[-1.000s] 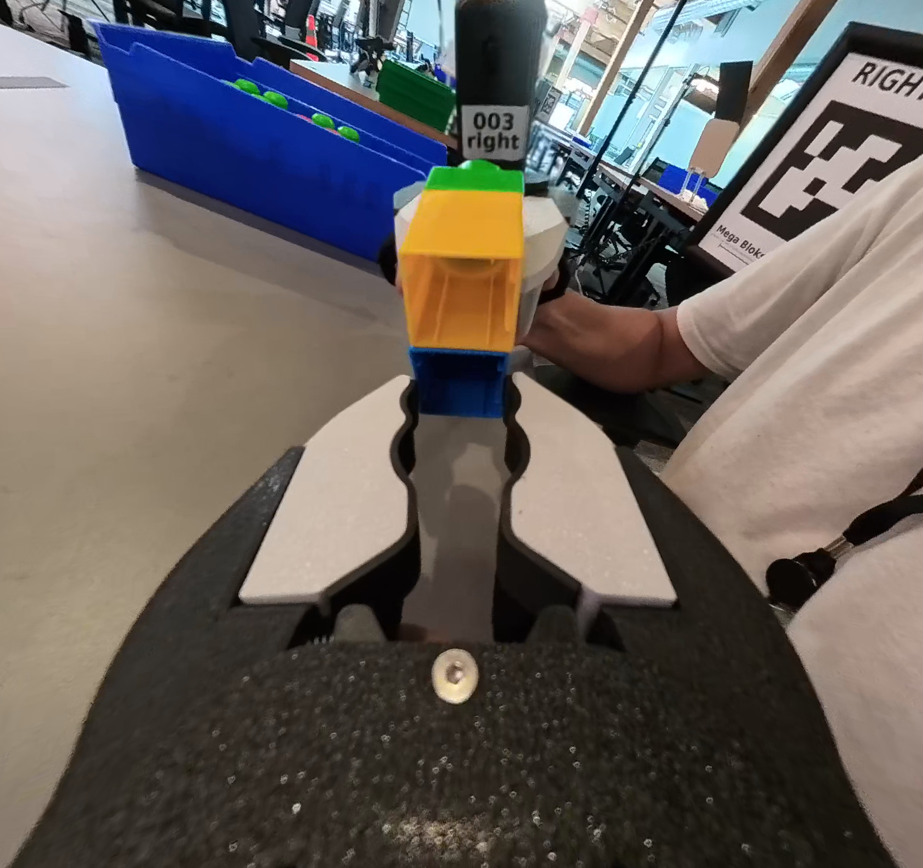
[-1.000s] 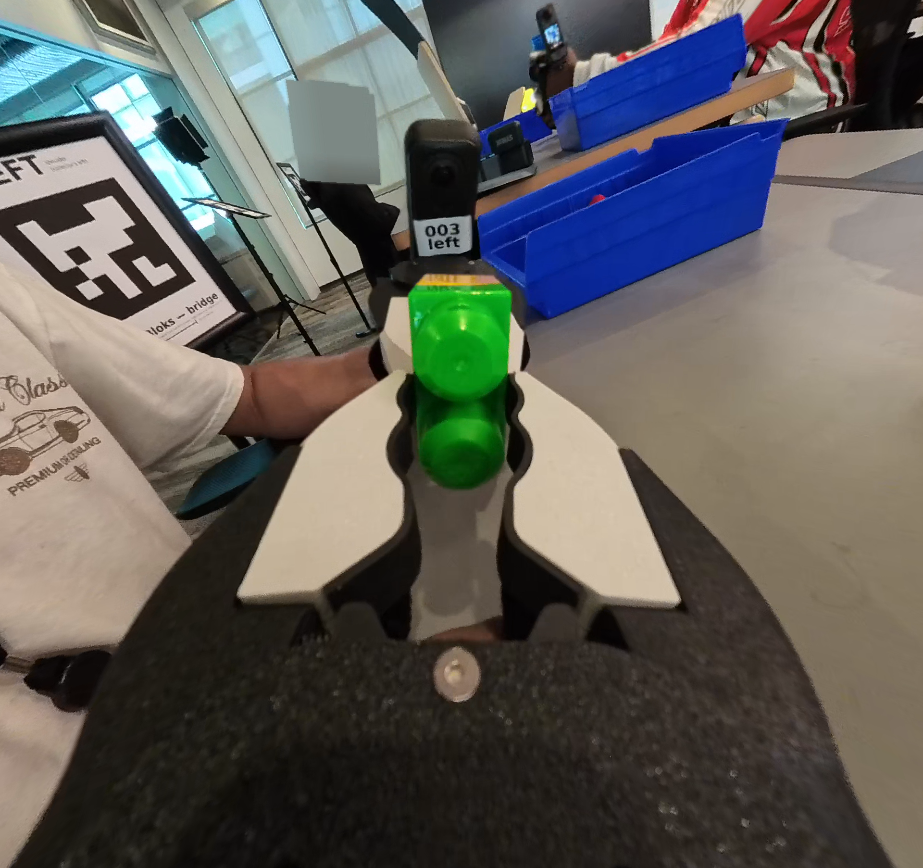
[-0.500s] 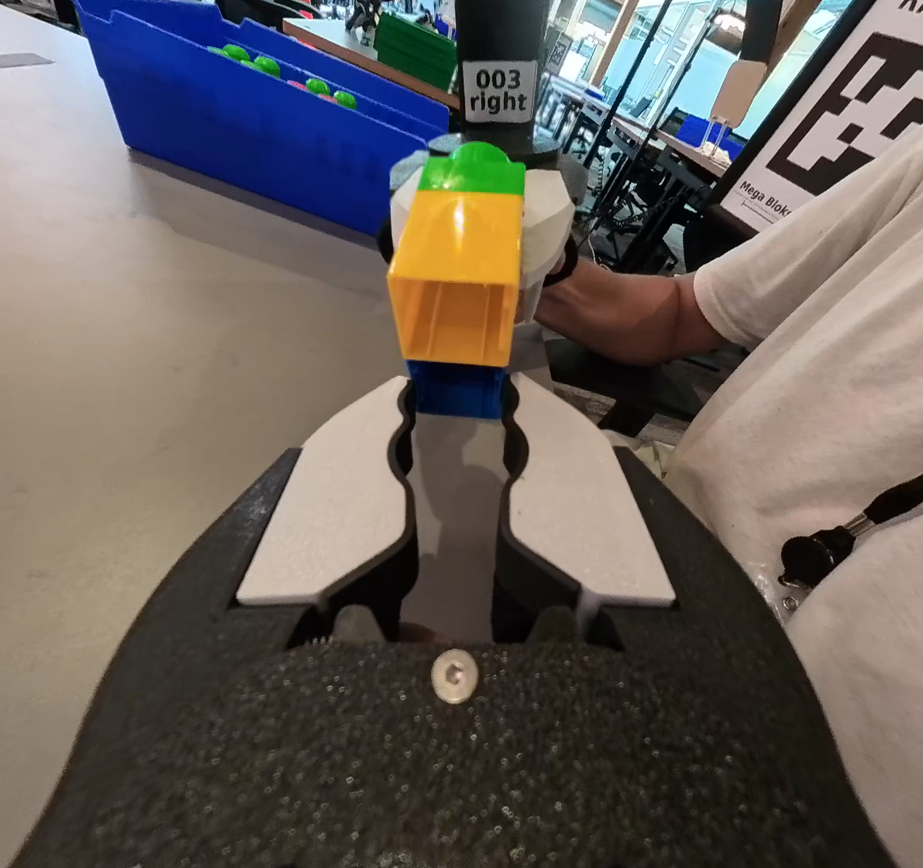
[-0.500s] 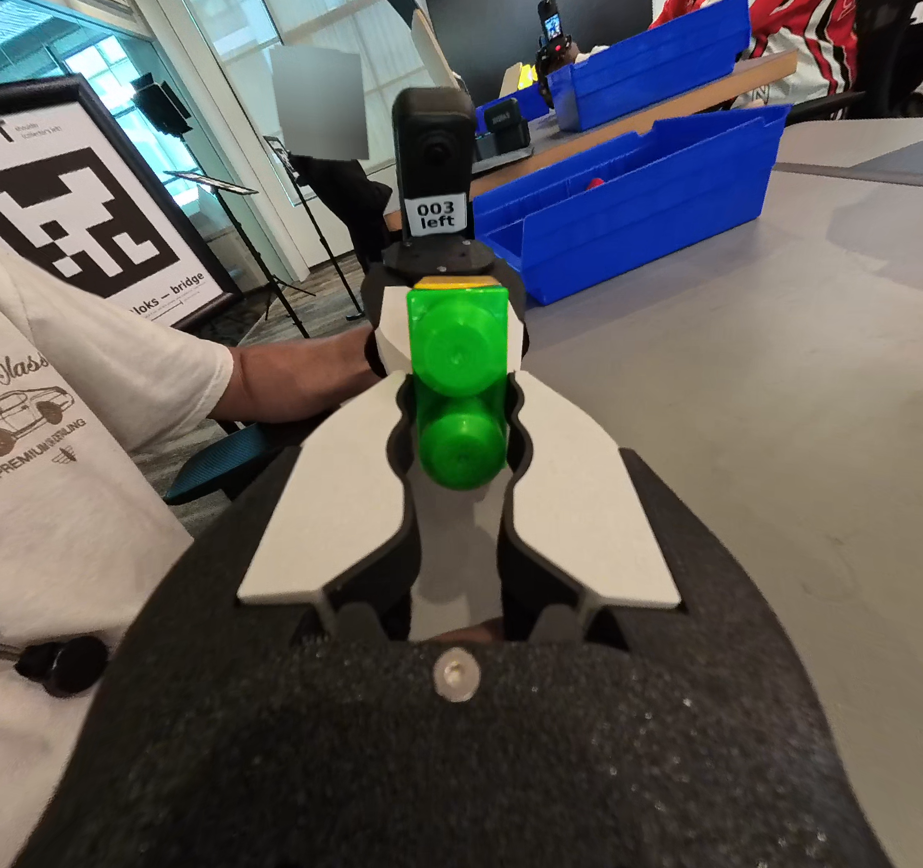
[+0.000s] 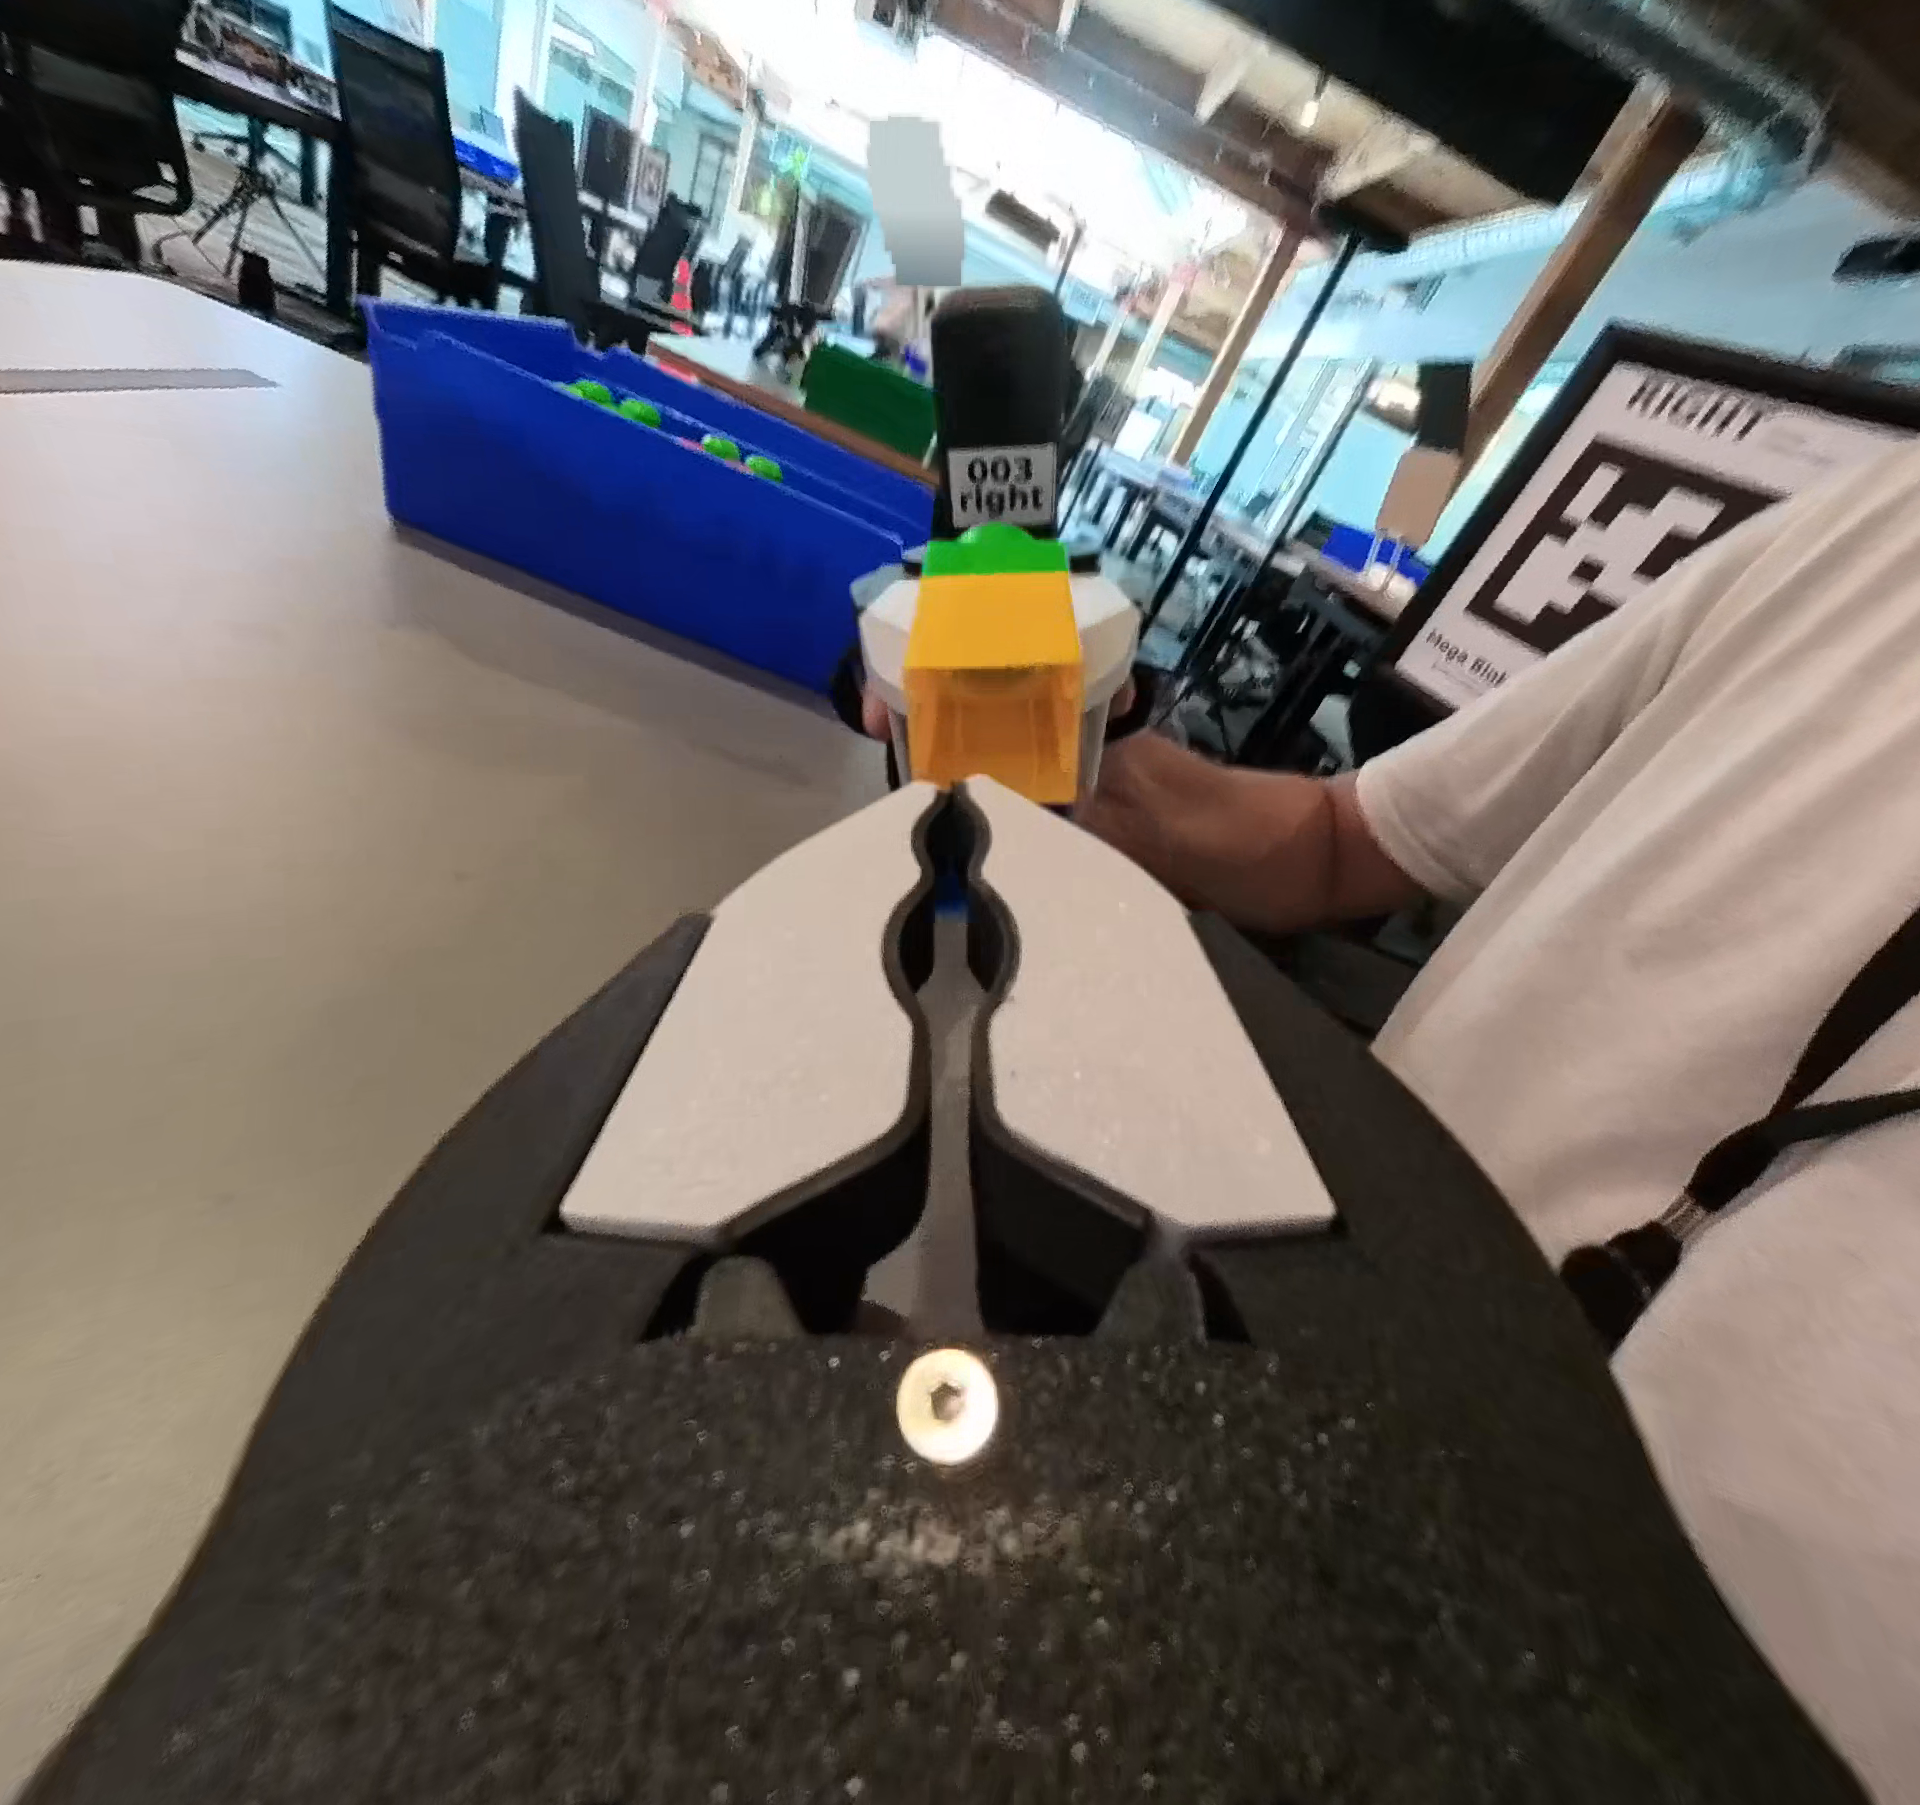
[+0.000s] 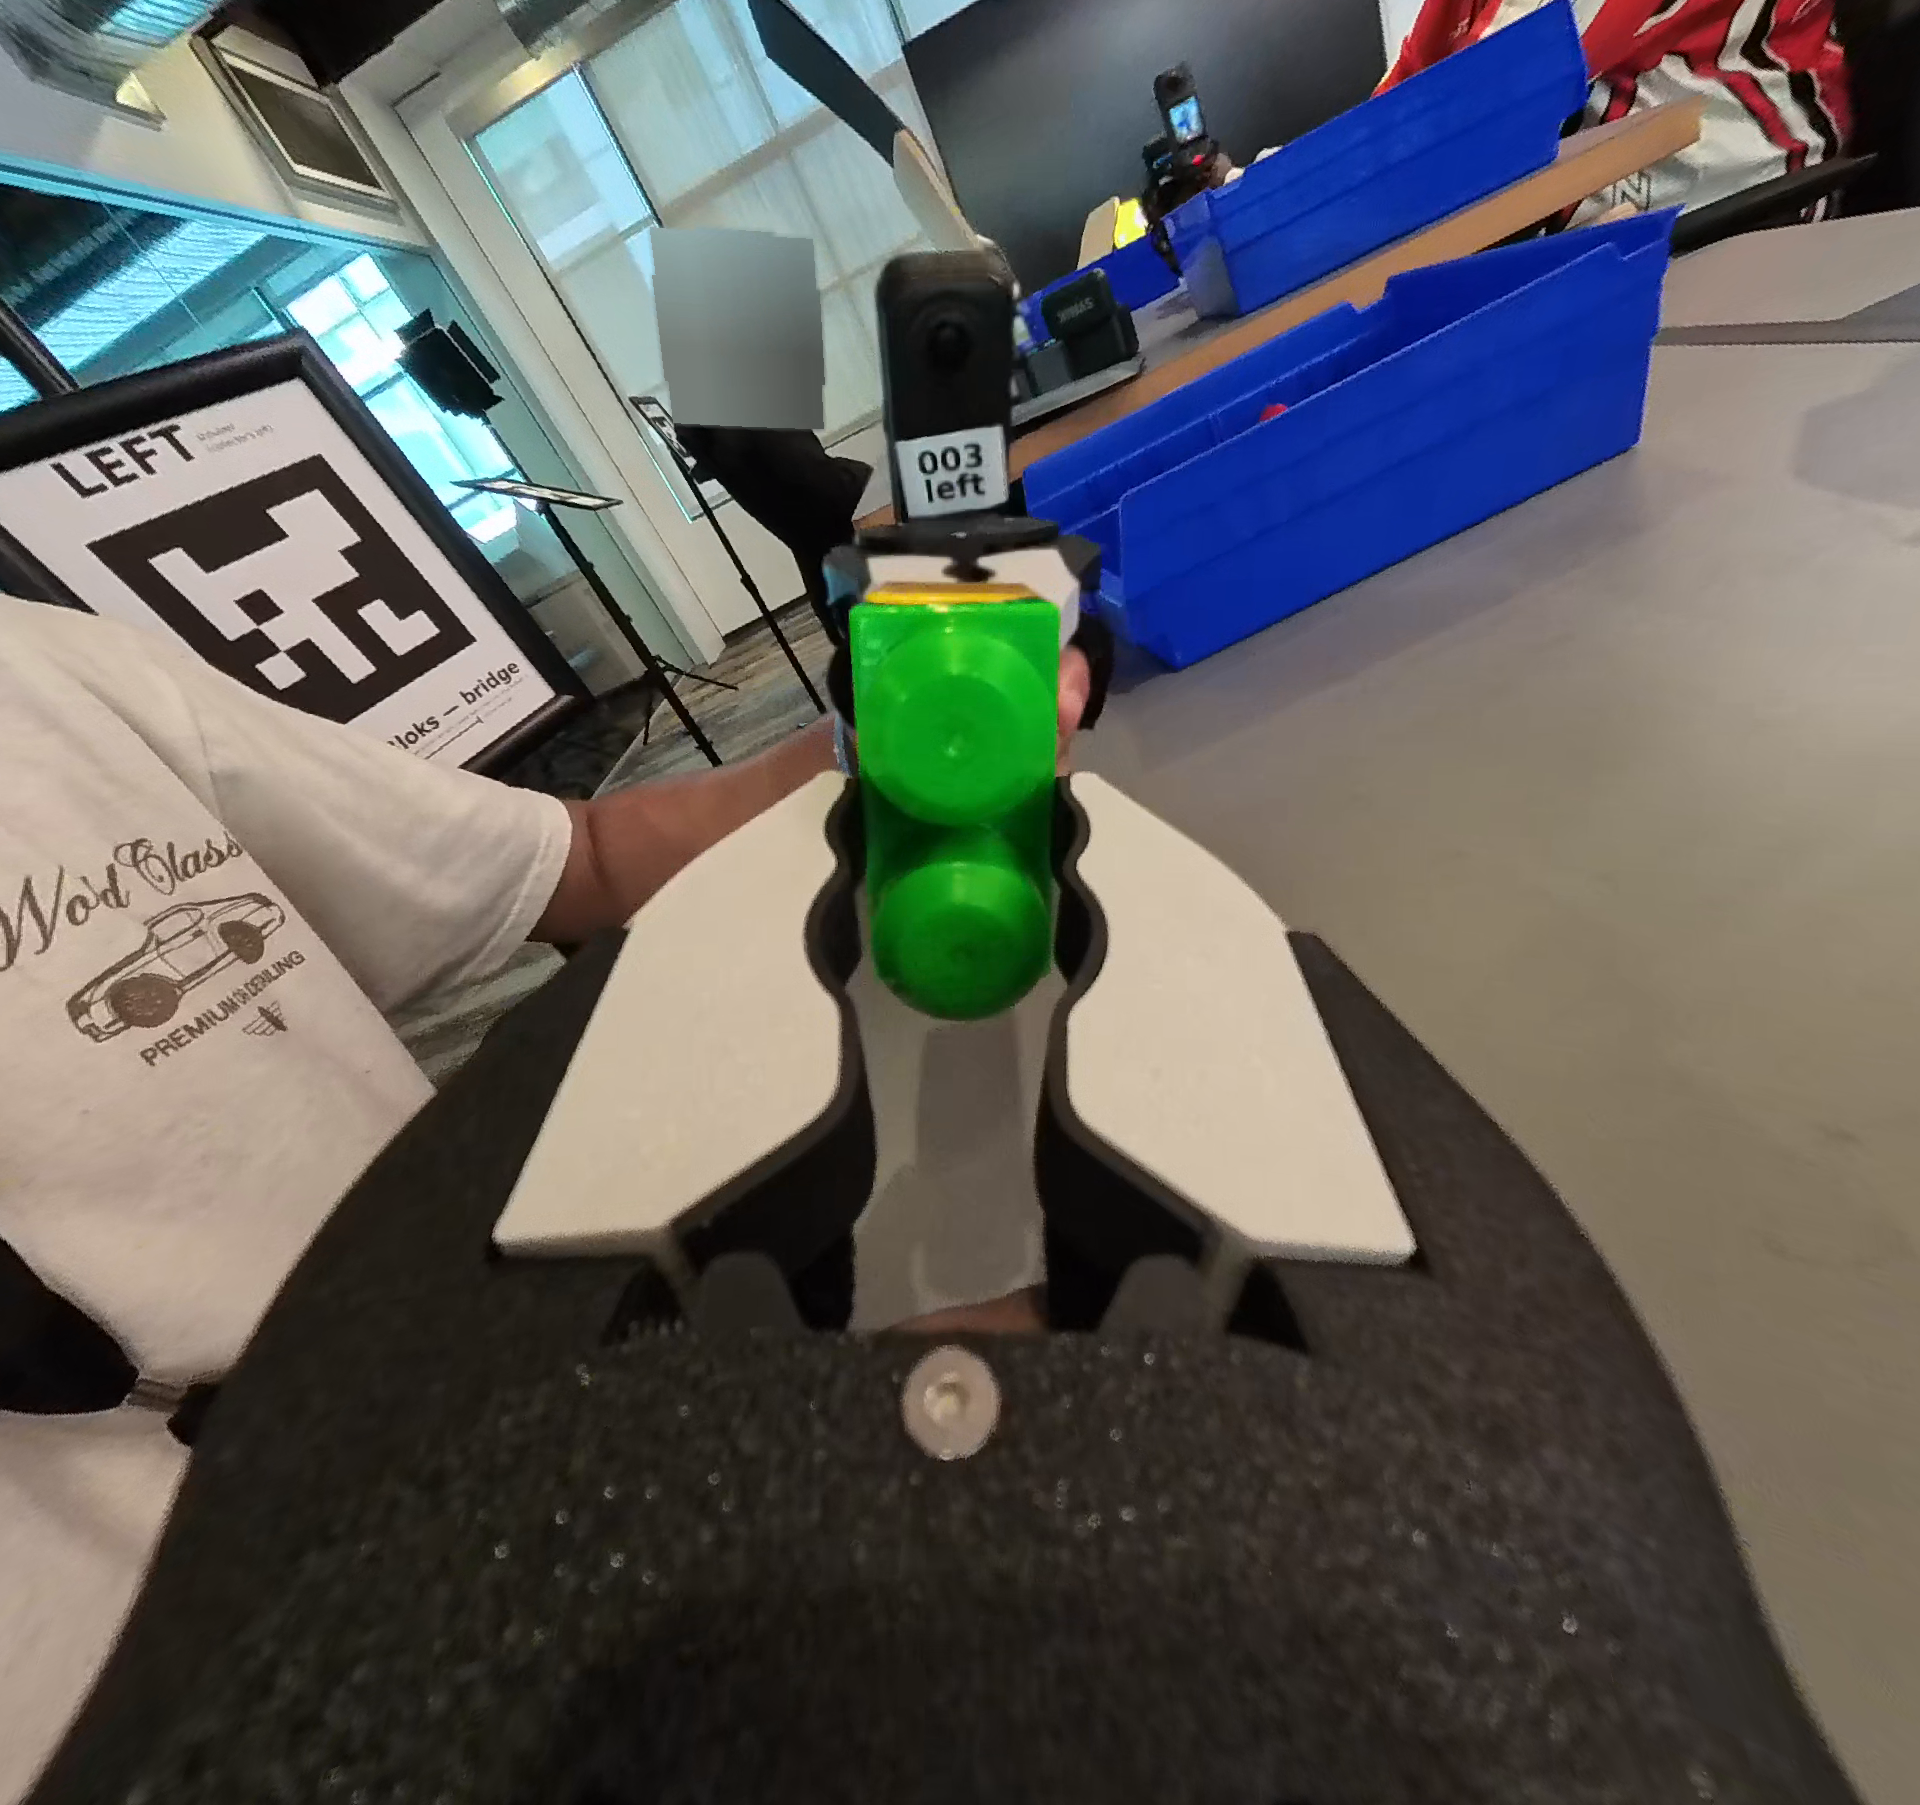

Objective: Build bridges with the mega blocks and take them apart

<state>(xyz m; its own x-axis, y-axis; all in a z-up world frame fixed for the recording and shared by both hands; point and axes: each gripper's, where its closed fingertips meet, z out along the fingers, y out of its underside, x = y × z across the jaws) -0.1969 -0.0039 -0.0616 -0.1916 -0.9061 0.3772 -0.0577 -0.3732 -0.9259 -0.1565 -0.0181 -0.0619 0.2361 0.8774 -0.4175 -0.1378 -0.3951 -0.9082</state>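
Closed now, my left gripper (image 5: 953, 799) has lost its blue block (image 5: 950, 898).
Right gripper (image 6: 956, 882) pinches the green block (image 6: 954, 810), the yellow block (image 5: 992, 706) beyond its fingertips.

We see a green block (image 6: 956, 810), yellow block (image 5: 992, 706), blue bin (image 5: 623, 498), white fingers (image 6: 1226, 1059), black-and-white patterned sign (image 6: 281, 592), grey table (image 5: 260, 768)

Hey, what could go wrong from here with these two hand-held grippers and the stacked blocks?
1. The left hand-held gripper is shut just short of the yellow block, apparently gripping nothing. Only a blue sliver shows through its gap, so pushing forward may just ram the stack.
2. The right hand-held gripper clamps only the green block, so a knock could pop the yellow one off.
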